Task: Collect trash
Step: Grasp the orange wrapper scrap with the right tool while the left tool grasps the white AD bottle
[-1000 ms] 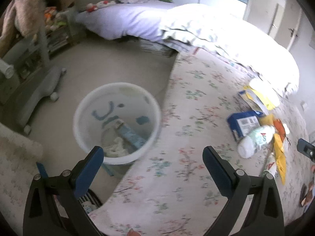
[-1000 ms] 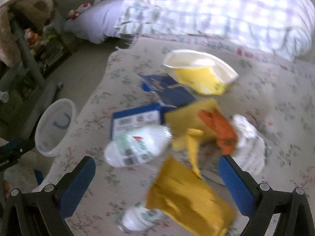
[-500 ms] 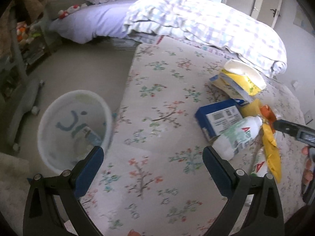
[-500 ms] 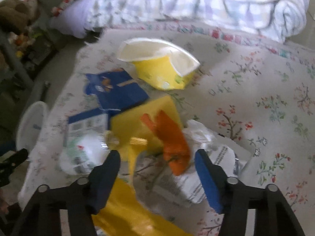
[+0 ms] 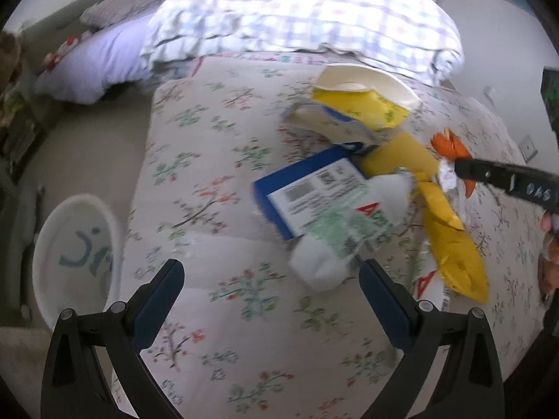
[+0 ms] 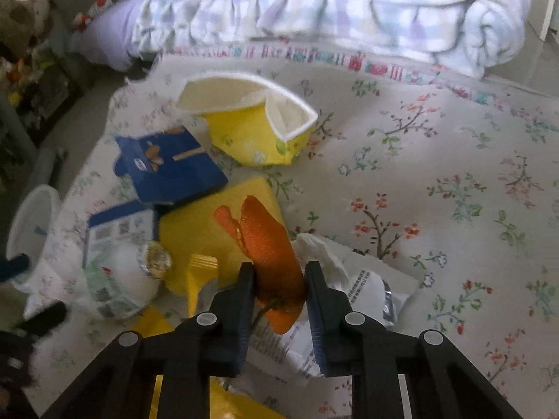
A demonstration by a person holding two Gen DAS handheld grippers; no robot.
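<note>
A heap of trash lies on the floral bedspread. My right gripper is shut on an orange peel, which also shows in the left wrist view. Around the peel lie a torn yellow paper cup, a blue carton, a blue box with a white label, a white plastic bottle, yellow wrappers and crumpled white paper. My left gripper is open and empty, just in front of the bottle.
A white bin stands on the floor left of the bed and also shows in the right wrist view. A folded checked duvet lies at the far end. A lilac pillow and shelves with toys are at the left.
My right gripper has closed from wide open onto the orange peel. My left gripper has swung from over the bin toward the trash heap and stays open.
</note>
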